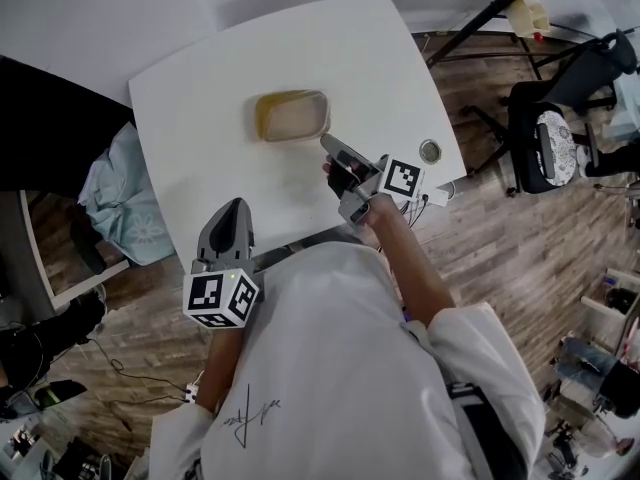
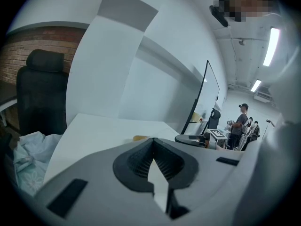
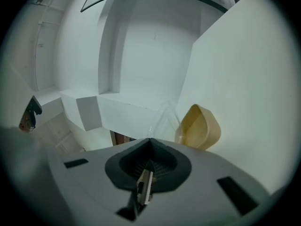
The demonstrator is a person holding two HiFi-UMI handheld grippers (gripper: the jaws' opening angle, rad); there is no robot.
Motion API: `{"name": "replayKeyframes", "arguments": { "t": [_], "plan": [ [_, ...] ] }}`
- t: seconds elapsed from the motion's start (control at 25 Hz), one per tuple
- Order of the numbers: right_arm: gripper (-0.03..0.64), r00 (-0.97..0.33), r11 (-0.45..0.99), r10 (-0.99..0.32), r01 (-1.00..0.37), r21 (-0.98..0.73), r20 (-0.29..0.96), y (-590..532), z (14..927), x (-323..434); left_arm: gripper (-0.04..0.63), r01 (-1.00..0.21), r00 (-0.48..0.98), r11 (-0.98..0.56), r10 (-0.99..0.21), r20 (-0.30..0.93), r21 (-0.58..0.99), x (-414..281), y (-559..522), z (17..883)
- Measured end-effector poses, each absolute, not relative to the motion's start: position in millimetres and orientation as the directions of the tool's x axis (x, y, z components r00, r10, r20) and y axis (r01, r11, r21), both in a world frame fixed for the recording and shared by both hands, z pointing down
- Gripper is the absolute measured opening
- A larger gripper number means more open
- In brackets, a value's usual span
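Note:
A tan oblong container [image 1: 291,116] with a clear lid lies near the middle of the white table [image 1: 200,78]. My right gripper [image 1: 327,141] is shut and empty, its tips just right of the container's near right corner and not touching it. In the right gripper view the container [image 3: 201,126] shows just beyond the closed jaws [image 3: 149,140]. My left gripper [image 1: 233,206] hovers at the table's near edge, shut, with nothing between its fingers. Its own view shows the closed jaws [image 2: 153,140], the container [image 2: 139,138] far ahead and the right gripper [image 2: 197,139] to the right.
A small round metal thing [image 1: 430,151] sits near the table's right edge. A pale blue cloth bundle [image 1: 120,196] lies left of the table beside a black chair [image 2: 40,93]. An office chair [image 1: 550,138] stands at the right. People [image 2: 241,122] stand far off.

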State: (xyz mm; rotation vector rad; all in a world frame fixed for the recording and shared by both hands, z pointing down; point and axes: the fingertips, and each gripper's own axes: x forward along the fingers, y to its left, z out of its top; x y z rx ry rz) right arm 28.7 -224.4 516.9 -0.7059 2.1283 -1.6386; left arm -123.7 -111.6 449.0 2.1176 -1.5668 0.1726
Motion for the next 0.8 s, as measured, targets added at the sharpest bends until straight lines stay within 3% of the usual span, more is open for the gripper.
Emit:
{"name": "replayKeyframes", "arguments": {
  "t": [0.8],
  "plan": [
    [0.011, -0.796, 0.250, -0.605, -0.160, -0.955, -0.025, -215.7, 489.2, 19.5, 0.008, -0.923, 0.341, -0.232, -0.863, 0.372, 0.307, -139.2, -102.9, 439.4]
  ]
}}
